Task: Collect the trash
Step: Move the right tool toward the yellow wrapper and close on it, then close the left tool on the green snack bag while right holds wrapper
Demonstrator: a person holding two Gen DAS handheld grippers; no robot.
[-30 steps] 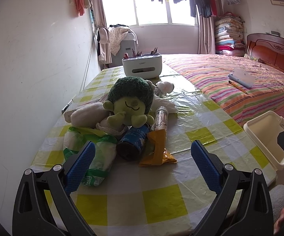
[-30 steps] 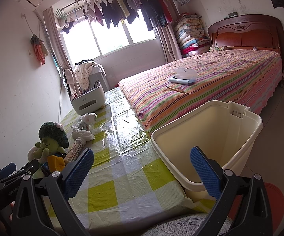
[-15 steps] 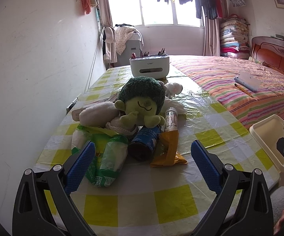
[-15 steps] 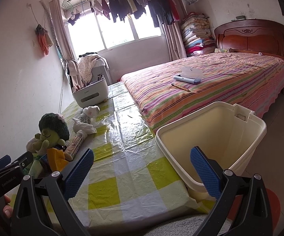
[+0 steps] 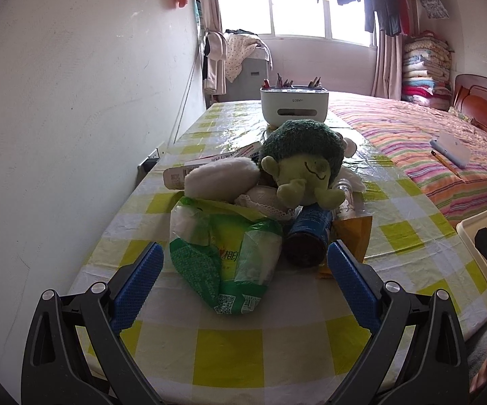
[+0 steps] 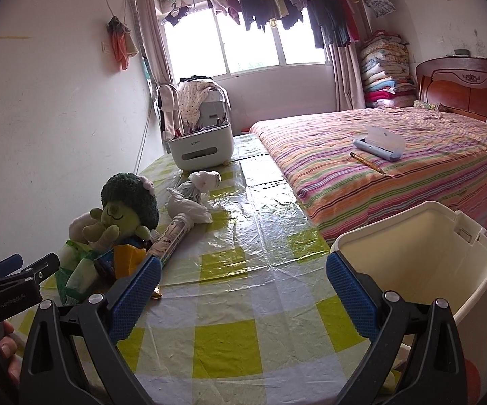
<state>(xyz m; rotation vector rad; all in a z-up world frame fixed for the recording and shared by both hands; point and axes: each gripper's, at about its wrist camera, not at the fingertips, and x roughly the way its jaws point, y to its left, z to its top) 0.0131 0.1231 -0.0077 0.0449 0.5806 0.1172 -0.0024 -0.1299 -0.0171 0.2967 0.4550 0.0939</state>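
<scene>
A crumpled green and white plastic bag [image 5: 226, 256] lies on the checked table [image 5: 230, 351], right in front of my open left gripper [image 5: 243, 280], whose jaws stand on either side of it without touching. Beside the bag lie a dark blue can [image 5: 307, 236] on its side, an orange wrapper [image 5: 351, 236] and a printed tube [image 6: 172, 236]. Crumpled white tissues [image 6: 193, 199] lie further back. My right gripper [image 6: 243, 293] is open and empty over the table's near edge, beside the cream bin [image 6: 422, 256].
A green plush doll [image 5: 304, 165] and a white plush [image 5: 223, 179] sit on the trash pile. A white organiser box [image 5: 294, 108] stands at the table's far end. The wall runs along the left; a striped bed [image 6: 395, 165] lies to the right.
My left gripper has moved forward and left, so the green bag now lies between its jaws. My right gripper has shifted slightly; the bin sits further right in its view.
</scene>
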